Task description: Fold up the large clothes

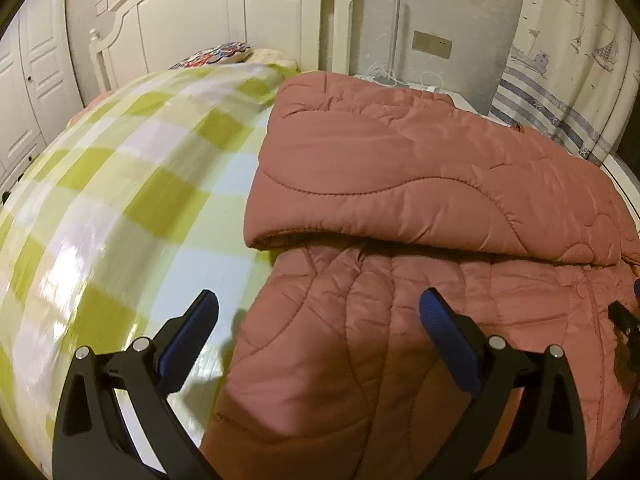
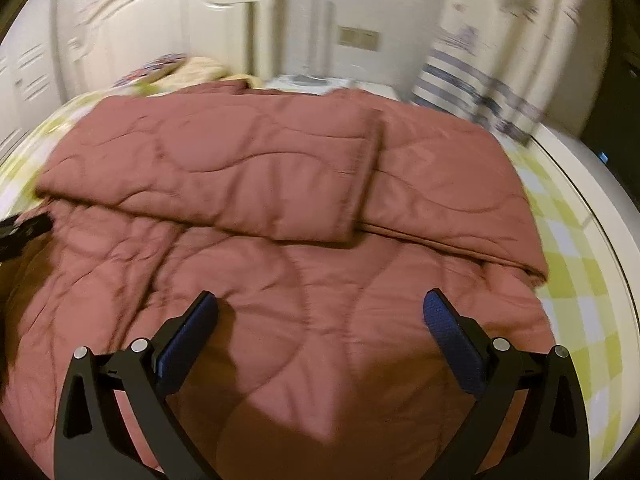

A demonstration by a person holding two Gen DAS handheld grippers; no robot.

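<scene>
The near part of the pink quilted coat point(image 1: 400, 184) is cut off by the lower edge of both wrist views. In the left wrist view the checked bedsheet point(image 1: 120, 200) left of the coat is smeared by motion, and only a black sliver of the right claw point(image 1: 626, 320) is seen at the coat's right edge. In the right wrist view the curtain point(image 2: 480, 60) and headboard point(image 2: 160, 20) behind the coat are blurred.

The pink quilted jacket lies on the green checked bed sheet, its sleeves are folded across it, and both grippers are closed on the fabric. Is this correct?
Not quite: both wrist views show the left gripper and right gripper open, gripping nothing. The pink quilted jacket does lie on the green checked sheet, sleeves folded across.
</scene>
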